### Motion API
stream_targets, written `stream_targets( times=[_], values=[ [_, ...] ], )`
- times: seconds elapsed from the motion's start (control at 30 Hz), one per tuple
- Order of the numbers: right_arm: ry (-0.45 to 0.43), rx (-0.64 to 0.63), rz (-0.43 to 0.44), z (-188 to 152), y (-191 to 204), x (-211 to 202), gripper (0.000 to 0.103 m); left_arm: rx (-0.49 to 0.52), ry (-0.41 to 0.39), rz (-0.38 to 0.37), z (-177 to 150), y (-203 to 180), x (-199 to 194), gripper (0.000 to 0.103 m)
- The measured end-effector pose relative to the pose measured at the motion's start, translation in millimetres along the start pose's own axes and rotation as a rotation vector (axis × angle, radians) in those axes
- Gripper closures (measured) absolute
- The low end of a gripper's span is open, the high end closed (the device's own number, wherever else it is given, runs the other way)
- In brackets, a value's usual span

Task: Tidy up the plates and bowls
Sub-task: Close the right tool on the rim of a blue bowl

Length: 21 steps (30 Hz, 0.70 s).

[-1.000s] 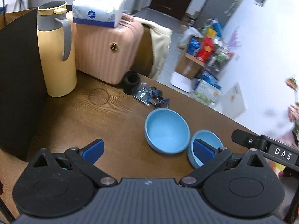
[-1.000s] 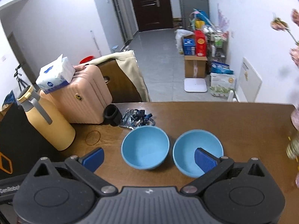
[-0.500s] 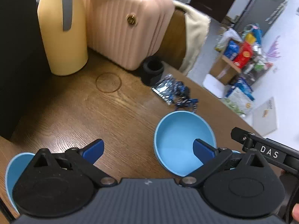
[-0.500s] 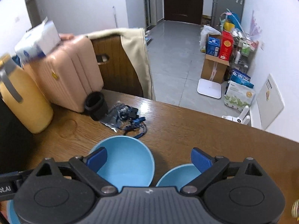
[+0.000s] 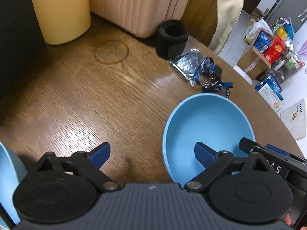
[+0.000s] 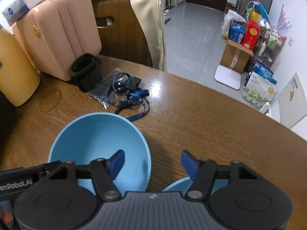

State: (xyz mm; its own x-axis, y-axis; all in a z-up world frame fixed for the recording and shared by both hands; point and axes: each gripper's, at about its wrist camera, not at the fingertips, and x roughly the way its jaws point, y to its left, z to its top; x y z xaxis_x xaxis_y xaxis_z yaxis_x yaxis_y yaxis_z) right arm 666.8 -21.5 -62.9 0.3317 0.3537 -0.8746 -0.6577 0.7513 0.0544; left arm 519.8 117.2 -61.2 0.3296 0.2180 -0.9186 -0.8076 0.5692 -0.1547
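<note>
A brown wood-grain counter (image 5: 80, 99) fills the left wrist view, with a yellow flask (image 5: 61, 11) and a pink suitcase (image 5: 138, 5) at its far edge. The left tool (image 5: 151, 154) hangs with its jaws spread wide and empty, one fingertip over the near rim of the middle blue bowl (image 5: 207, 122); a further blue piece (image 5: 7, 174) shows at the left edge, too cropped to tell bowl from plate.

In the right wrist view the counter meets a chair draped in beige cloth (image 6: 147, 25), with grey floor beyond. The right tool (image 6: 152, 163) is likewise spread and holds nothing, straddling the right wall of the middle blue bowl (image 6: 96, 134); a second bowl (image 6: 176, 185) peeks out just beside it, below the tool.

Probably the bowl is about to be gripped for stacking. Seat one finger inside, one outside, squarely on the wall, then close and lift straight, keeping well away from the blue lanyard (image 6: 134, 99).
</note>
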Motion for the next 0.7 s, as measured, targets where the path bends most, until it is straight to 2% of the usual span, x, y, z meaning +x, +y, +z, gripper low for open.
stream_targets(
  times=[0.17,0.3,0.37,0.47,0.7],
  values=[
    [0.016,0.022,0.030,-2.6,-7.0,16.9,0.055,-0.007,0.027,-0.014,-1.4,-1.9,17.4,0.024],
    [0.026,0.032,0.060,-3.8,-8.3,24.4,0.068,-0.007,0.036,-0.019,-1.7,-3.5,25.0,0.031],
    [0.029,0.035,0.065,-4.5,-8.2,28.6,0.070,-0.013,0.049,-0.028,-1.9,-3.6,28.7,0.037],
    [0.009,0.025,0.062,-5.5,-8.0,30.2,0.074,-0.012,0.056,-0.034,-3.1,-5.0,33.3,0.044],
    [-0.008,0.025,0.113,-5.9,-6.4,31.1,0.092,-0.027,0.089,-0.068,-5.7,-6.1,45.3,0.064]
  ],
)
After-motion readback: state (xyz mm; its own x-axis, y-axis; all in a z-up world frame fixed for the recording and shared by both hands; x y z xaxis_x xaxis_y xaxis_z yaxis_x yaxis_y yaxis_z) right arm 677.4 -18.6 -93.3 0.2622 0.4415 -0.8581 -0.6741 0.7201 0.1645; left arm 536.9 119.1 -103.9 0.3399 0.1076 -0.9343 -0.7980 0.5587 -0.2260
